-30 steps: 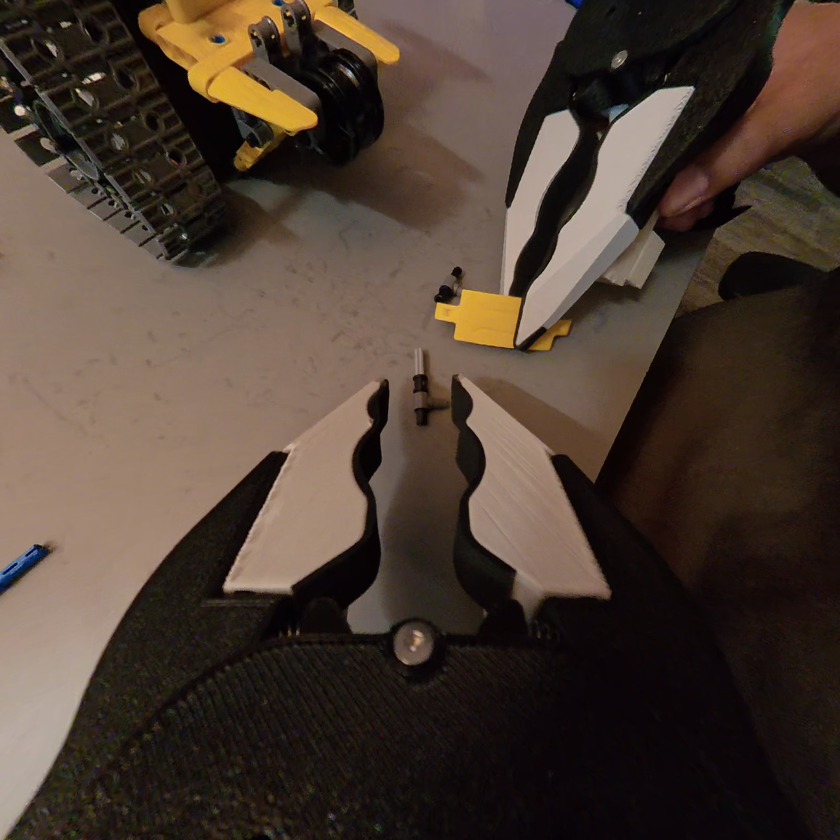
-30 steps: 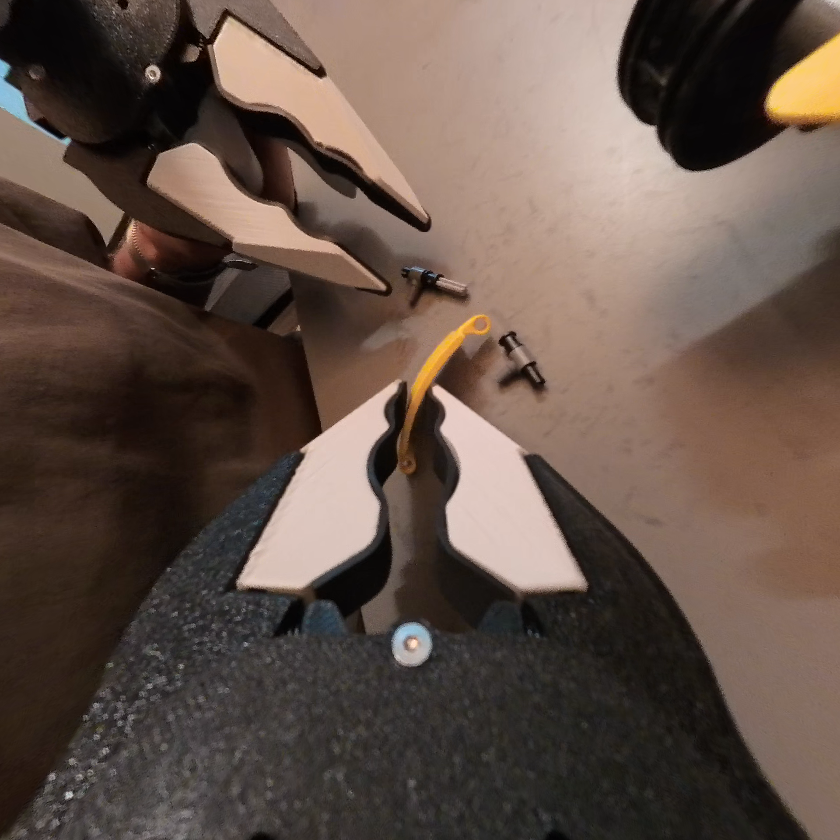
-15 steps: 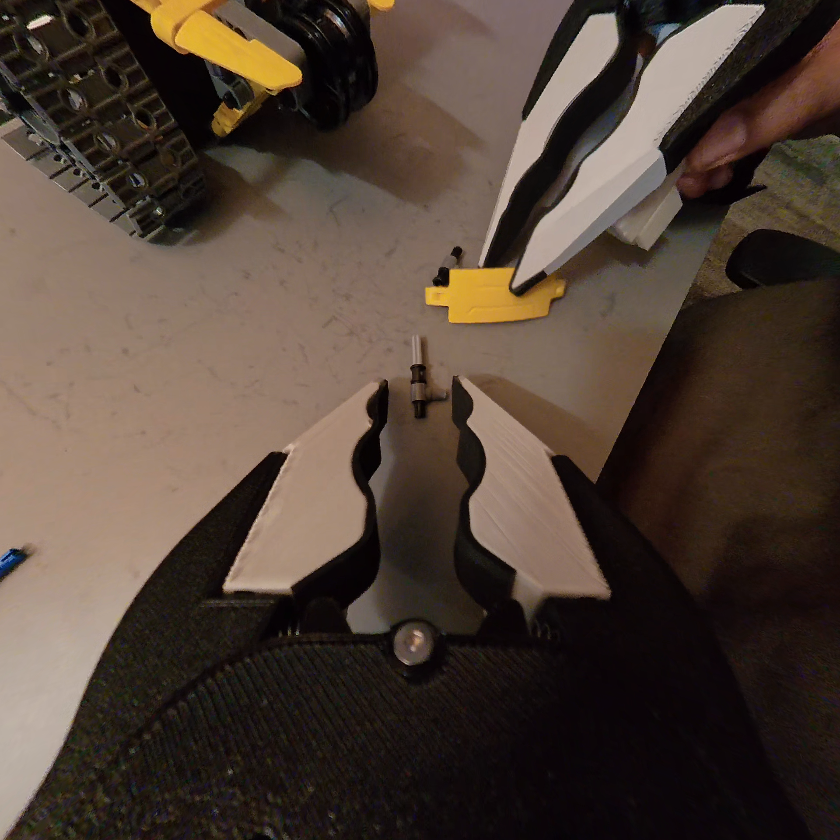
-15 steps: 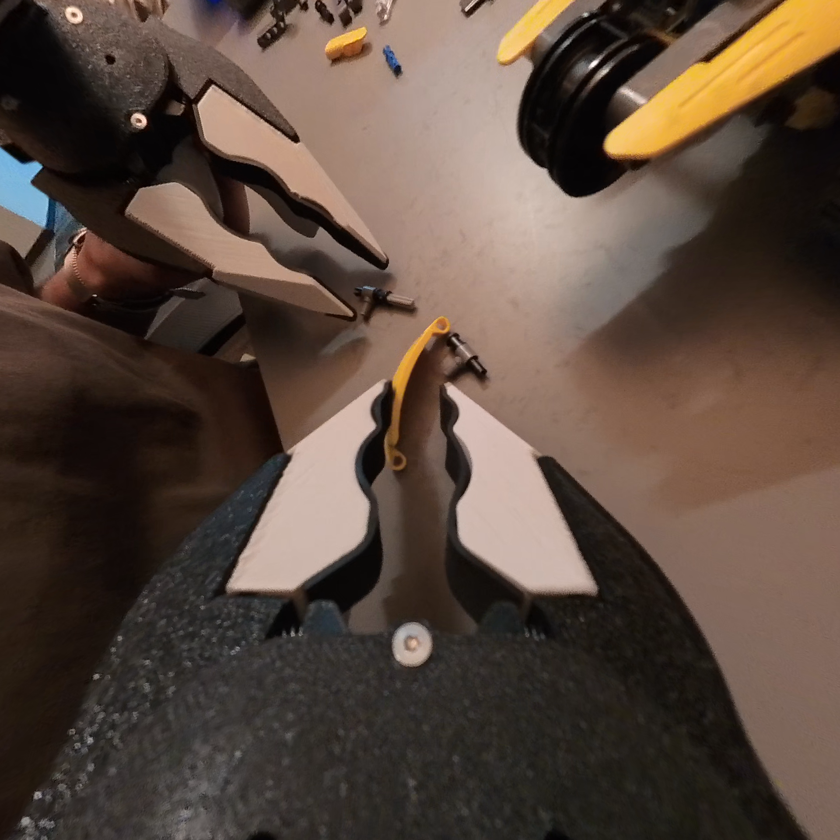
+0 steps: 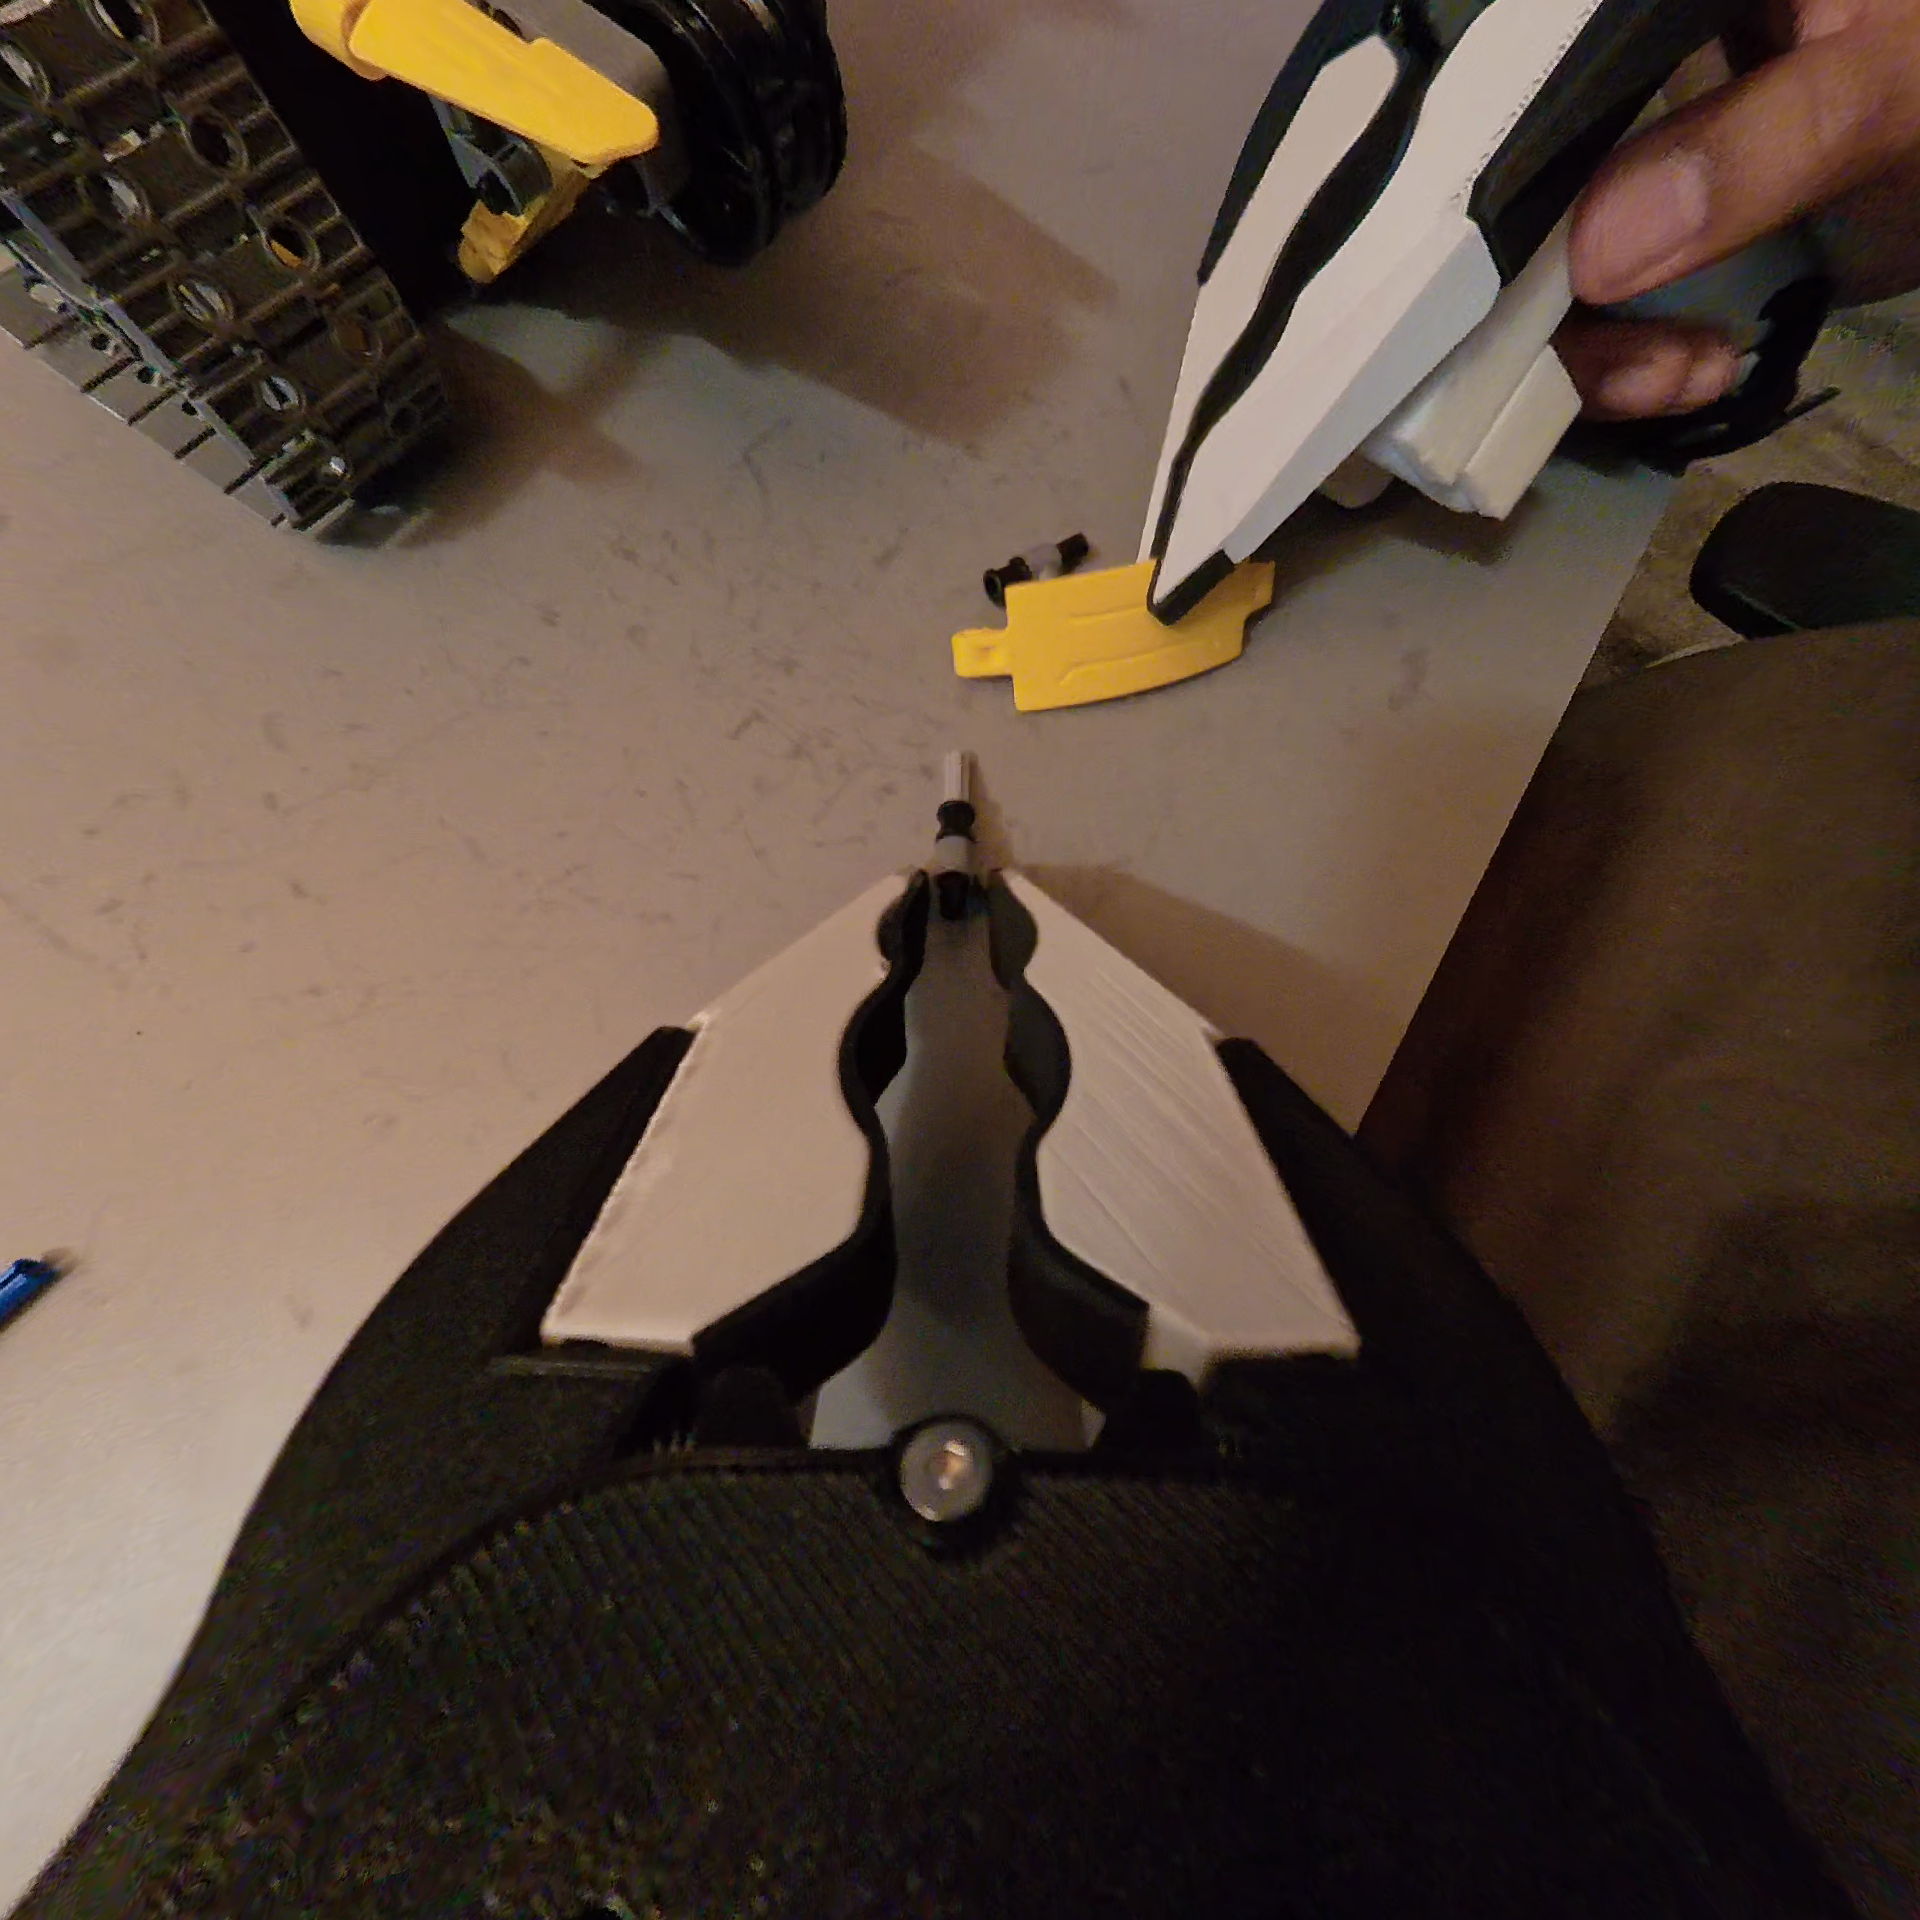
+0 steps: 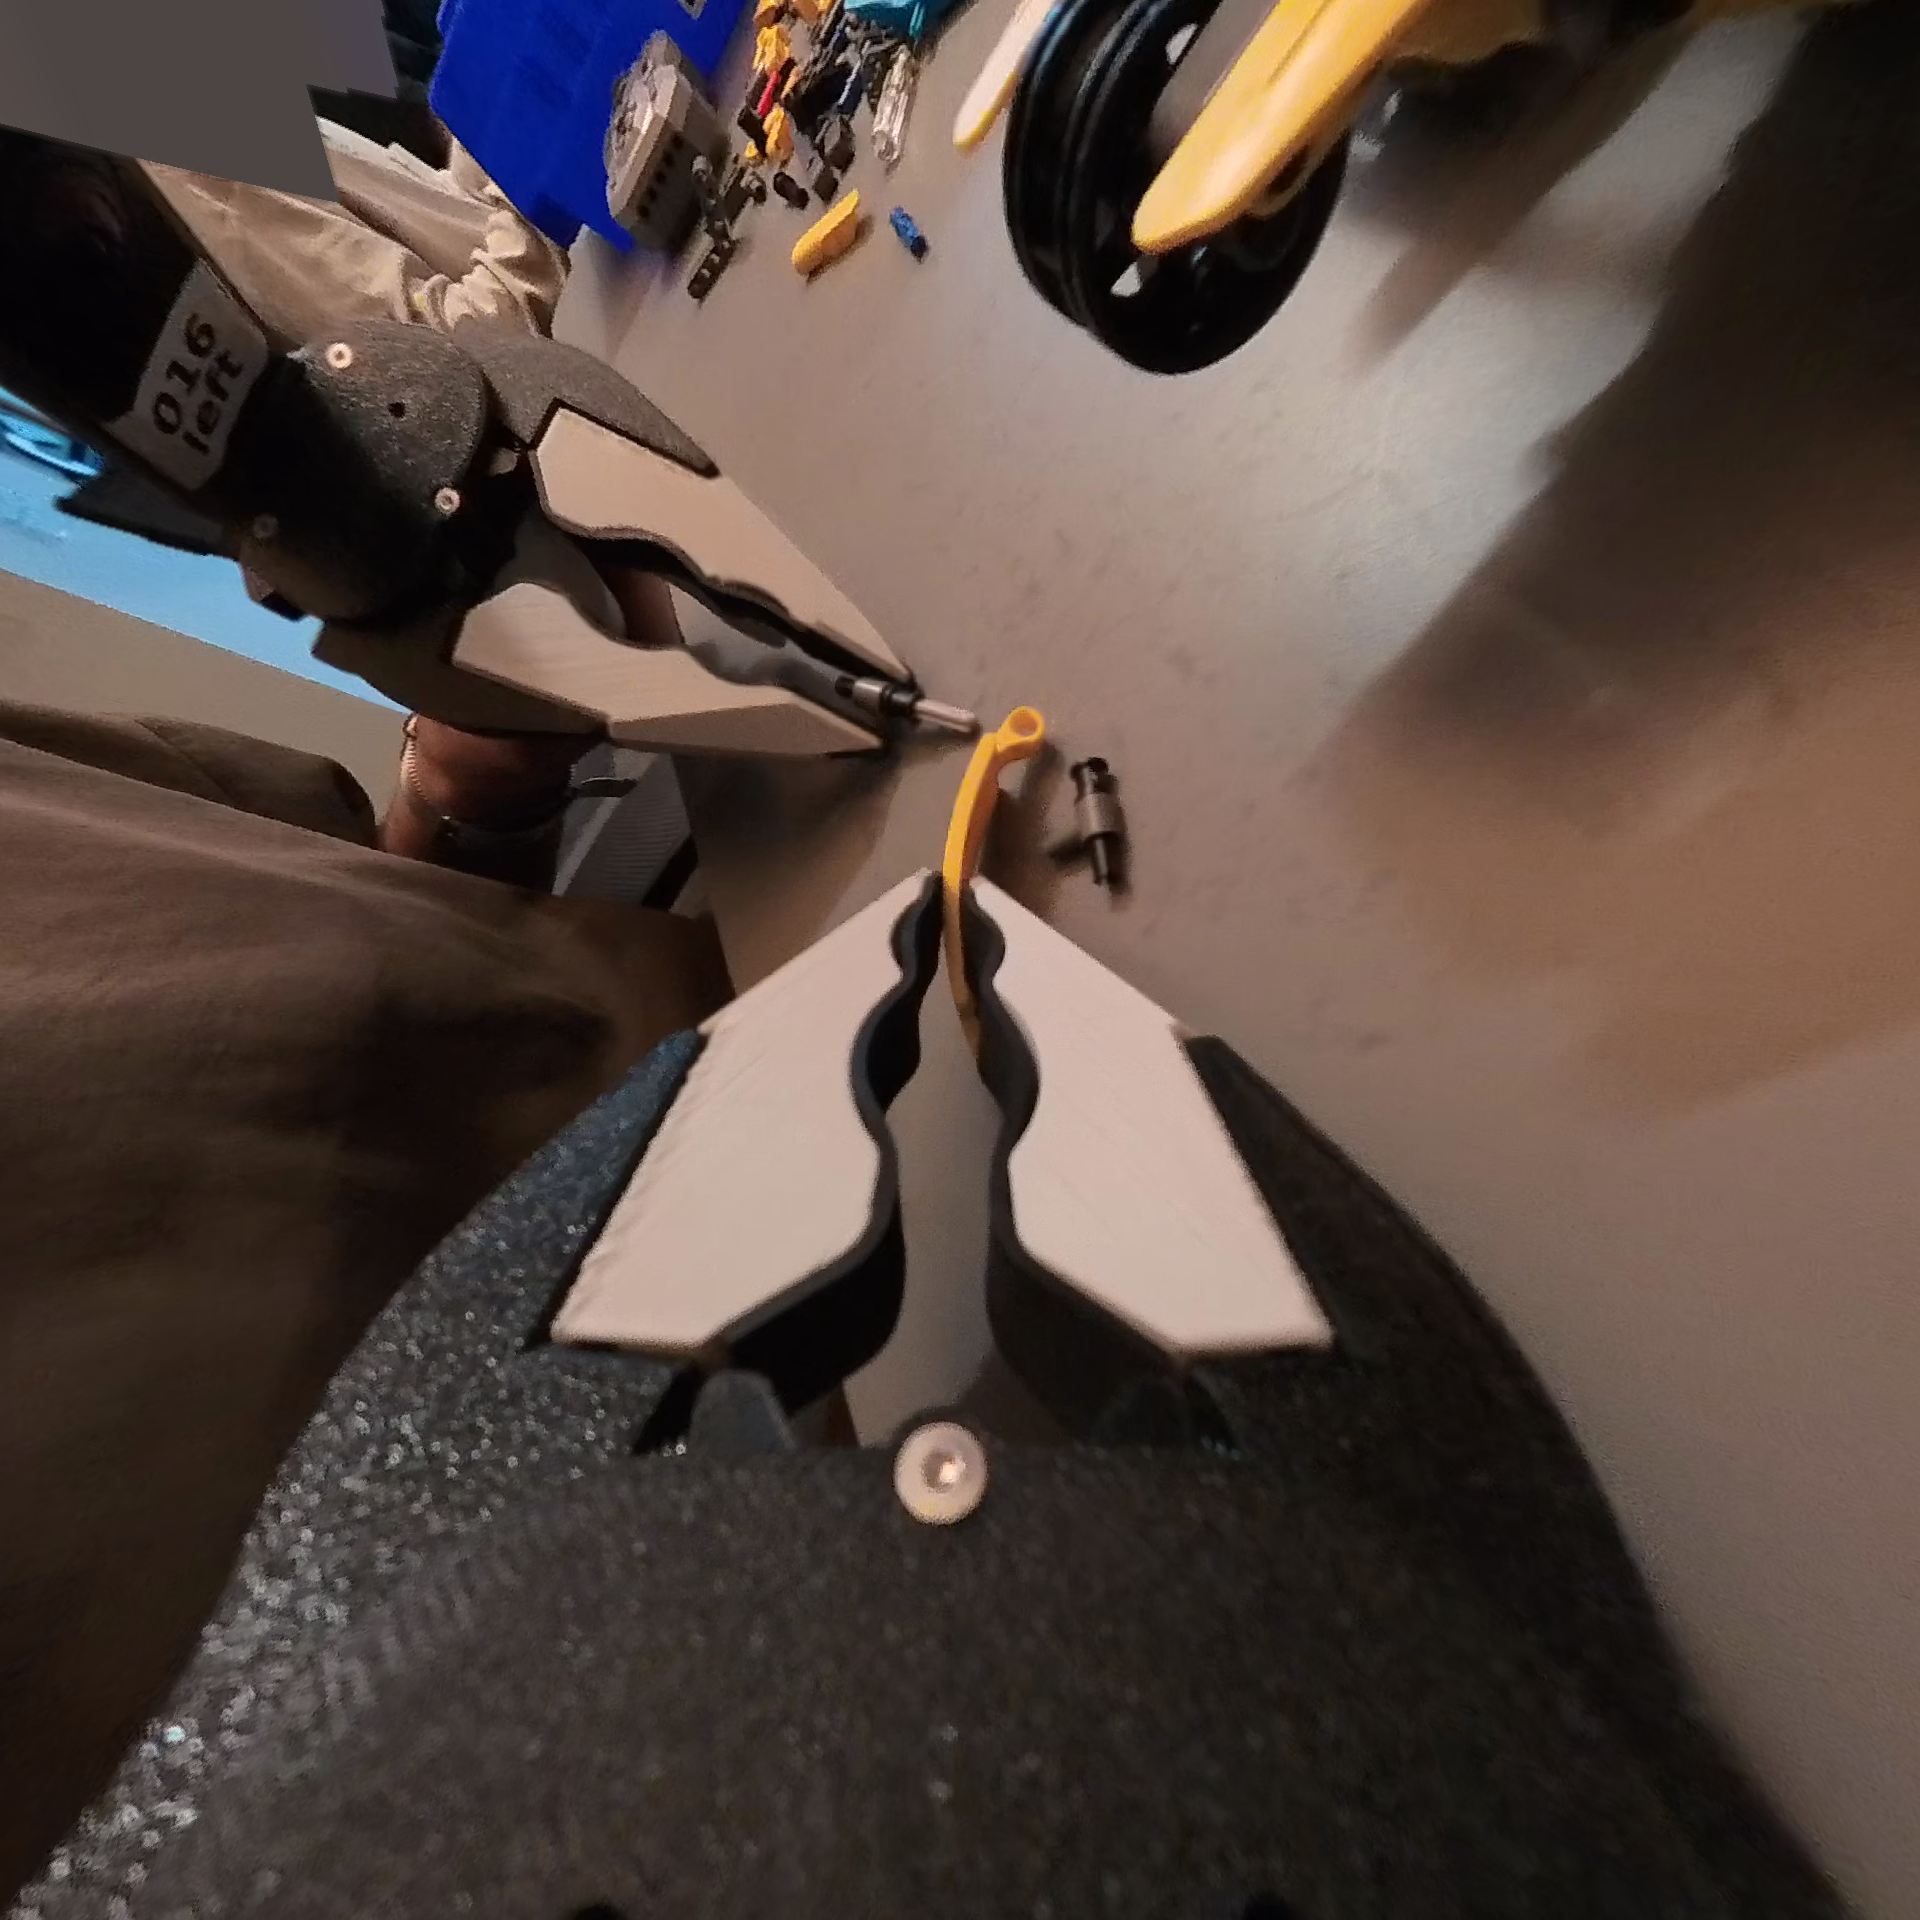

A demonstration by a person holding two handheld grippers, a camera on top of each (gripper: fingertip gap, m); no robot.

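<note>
While the left hand-held gripper (image 5: 951, 891) pinches a small grey-and-black pin (image 5: 954, 831) flat against the tabletop (image 5: 416, 831), the right hand-held gripper (image 6: 951, 888), just beside that pin, clamps a thin yellow panel (image 6: 977, 831) edge-on between its tips, low over the tabletop.

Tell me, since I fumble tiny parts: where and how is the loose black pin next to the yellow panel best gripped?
Grip the black pin across its middle, coming from above. It lies flat on the table, with its collar midway, so fingers closing from both long sides probably hold best.
</note>
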